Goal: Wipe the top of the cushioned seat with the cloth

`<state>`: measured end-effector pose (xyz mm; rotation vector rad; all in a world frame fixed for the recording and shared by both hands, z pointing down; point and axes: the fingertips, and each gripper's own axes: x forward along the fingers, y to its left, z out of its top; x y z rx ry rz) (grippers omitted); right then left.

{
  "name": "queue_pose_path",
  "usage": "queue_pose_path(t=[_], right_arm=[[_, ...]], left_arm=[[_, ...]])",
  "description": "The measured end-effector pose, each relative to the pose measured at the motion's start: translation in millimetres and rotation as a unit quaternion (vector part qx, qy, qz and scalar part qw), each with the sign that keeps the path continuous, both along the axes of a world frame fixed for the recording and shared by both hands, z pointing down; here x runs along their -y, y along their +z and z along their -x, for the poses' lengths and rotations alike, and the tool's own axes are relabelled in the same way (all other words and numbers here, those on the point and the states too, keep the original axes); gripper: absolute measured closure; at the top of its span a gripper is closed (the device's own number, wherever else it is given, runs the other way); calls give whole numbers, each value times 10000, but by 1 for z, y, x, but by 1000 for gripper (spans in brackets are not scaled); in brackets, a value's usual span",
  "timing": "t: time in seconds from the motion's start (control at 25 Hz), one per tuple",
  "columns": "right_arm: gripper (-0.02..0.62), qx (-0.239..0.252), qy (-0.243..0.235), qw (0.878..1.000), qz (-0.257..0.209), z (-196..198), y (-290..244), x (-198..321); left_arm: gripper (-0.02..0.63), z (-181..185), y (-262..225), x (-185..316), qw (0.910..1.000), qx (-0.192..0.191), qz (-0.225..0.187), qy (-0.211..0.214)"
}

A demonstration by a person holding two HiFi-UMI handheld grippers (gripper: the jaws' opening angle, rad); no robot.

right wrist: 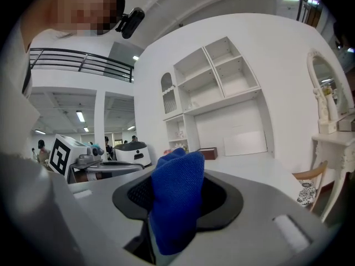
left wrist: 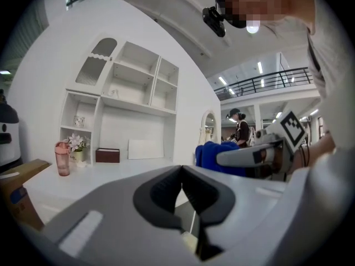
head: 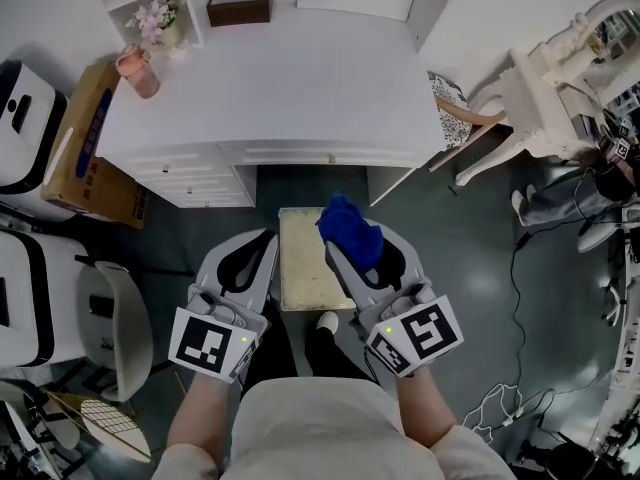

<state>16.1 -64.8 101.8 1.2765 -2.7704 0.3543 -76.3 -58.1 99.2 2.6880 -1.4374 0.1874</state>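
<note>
Blue cloth is bunched up in the right tool, whose jaws are clamped on it. In the right gripper view the fabric stands up between the dark pads and hangs down in front of them. The left tool is empty, and in its own view the jaws meet at the tips with nothing between them.

The seat, a pale beige square cushion, stands on the dark floor in front of the knee gap of the white bench. From the head view it lies between the two tools, with the left tool just beside its left edge. The cloth sits over its far right corner, though whether it touches the cushion cannot be told. A shoe shows at the near edge of the seat.

At the bench's far left stand a pink bottle and a small pot of flowers, with a brown box farther along the back. A cardboard box leans against the bench's left end. A white chair stands off to the right.
</note>
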Motion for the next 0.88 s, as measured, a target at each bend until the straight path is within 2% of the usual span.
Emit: queue_pose_path(t=[0.52, 0.88], right_arm=[[410, -18, 671, 9971, 353, 53, 32, 48], [410, -193, 852, 9939, 673, 70, 83, 74]], left_arm=[[607, 50, 30, 54, 9962, -31, 444, 752], [607, 67, 71, 77, 9928, 42, 785, 905]])
